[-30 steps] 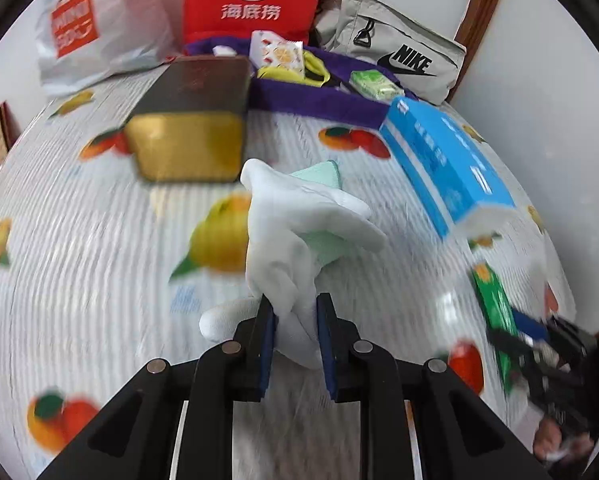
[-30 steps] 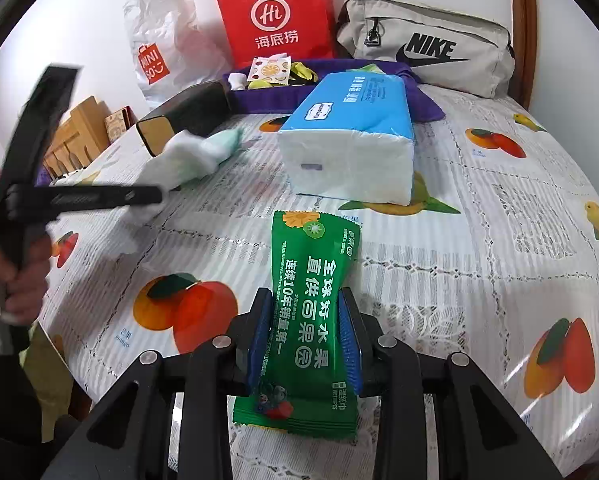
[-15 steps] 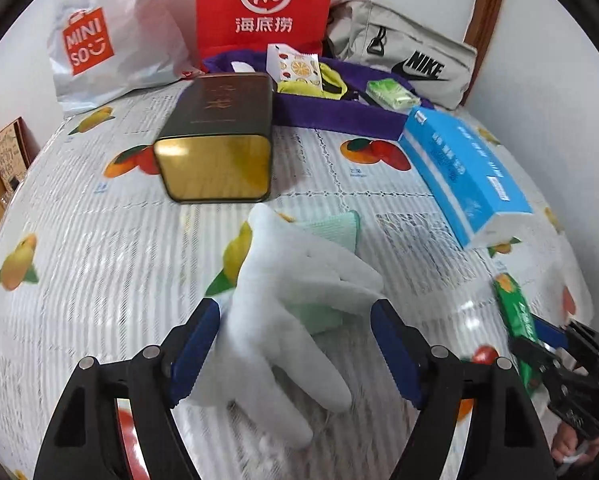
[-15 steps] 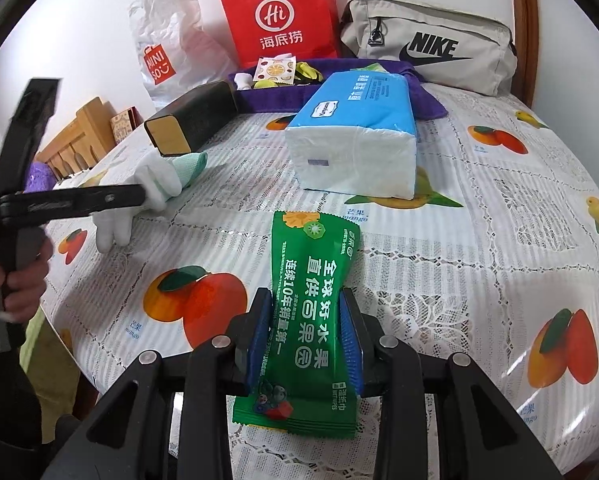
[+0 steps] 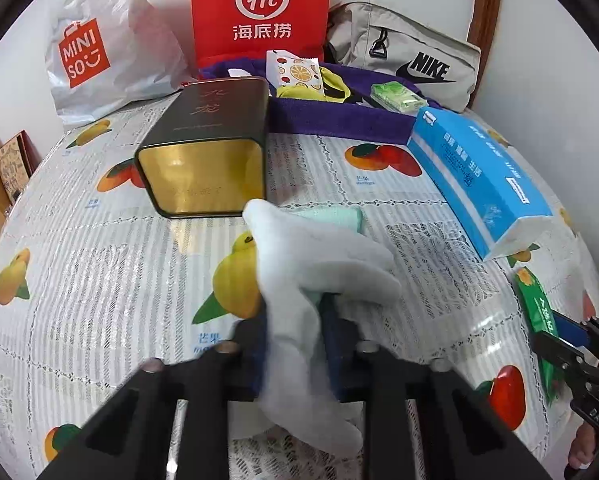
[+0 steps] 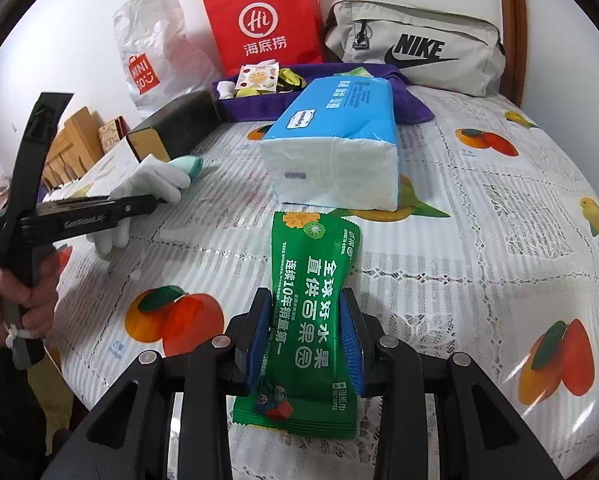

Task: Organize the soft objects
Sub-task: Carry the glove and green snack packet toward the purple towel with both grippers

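Left gripper [image 5: 295, 344] has just snapped shut again on the white glove [image 5: 319, 264], having let go and re-bitten lower down (a better hold for carrying it off); it sits just in front of the gold tin [image 5: 207, 168]. Right gripper [image 6: 307, 336] stays clamped on the green wipes pack [image 6: 311, 300].

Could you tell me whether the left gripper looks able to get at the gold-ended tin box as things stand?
Probably not yet: the left gripper is shut on the white glove, though the tin box lies unobstructed just beyond.
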### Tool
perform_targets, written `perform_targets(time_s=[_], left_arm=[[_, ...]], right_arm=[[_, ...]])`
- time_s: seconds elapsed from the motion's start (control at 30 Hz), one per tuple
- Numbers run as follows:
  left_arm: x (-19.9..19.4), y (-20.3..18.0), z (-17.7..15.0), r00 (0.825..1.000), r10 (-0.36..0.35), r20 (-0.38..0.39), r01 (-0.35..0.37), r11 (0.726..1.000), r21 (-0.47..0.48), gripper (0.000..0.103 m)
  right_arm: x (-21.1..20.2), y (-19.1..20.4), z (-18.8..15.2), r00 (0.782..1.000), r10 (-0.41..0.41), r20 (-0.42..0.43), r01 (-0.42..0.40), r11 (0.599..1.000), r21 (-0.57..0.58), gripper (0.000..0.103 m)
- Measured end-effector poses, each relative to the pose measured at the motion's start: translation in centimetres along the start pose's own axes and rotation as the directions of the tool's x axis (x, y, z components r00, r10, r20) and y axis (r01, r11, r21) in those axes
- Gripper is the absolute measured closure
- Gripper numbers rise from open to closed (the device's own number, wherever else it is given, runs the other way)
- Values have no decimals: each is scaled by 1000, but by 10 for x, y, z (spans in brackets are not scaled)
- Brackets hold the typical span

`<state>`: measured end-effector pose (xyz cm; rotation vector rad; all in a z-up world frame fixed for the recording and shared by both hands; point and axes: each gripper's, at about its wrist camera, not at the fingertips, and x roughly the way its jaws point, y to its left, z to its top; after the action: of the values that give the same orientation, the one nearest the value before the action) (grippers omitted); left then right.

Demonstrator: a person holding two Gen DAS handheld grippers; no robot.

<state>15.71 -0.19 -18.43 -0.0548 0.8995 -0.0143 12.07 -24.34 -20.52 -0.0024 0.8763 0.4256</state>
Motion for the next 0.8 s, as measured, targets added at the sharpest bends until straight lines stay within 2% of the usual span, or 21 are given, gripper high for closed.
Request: perform_targets(time_s=[0.2,0.43,0.8], left_arm=[[-10,14,-8,998,-60,-3,60,996,-71,89],[-25,25,-10,996,-91,11,92,988,-124,89],[-54,40,13,996,-70,47,77,984,-158,89]], right_arm=[[-1,3,0,1000,-10,-8,9,1000,-16,70],[-12,11,8,999,33,-2,-33,999,-34,70],[-35,23,40,993,110,42,-106,991,-87,70]])
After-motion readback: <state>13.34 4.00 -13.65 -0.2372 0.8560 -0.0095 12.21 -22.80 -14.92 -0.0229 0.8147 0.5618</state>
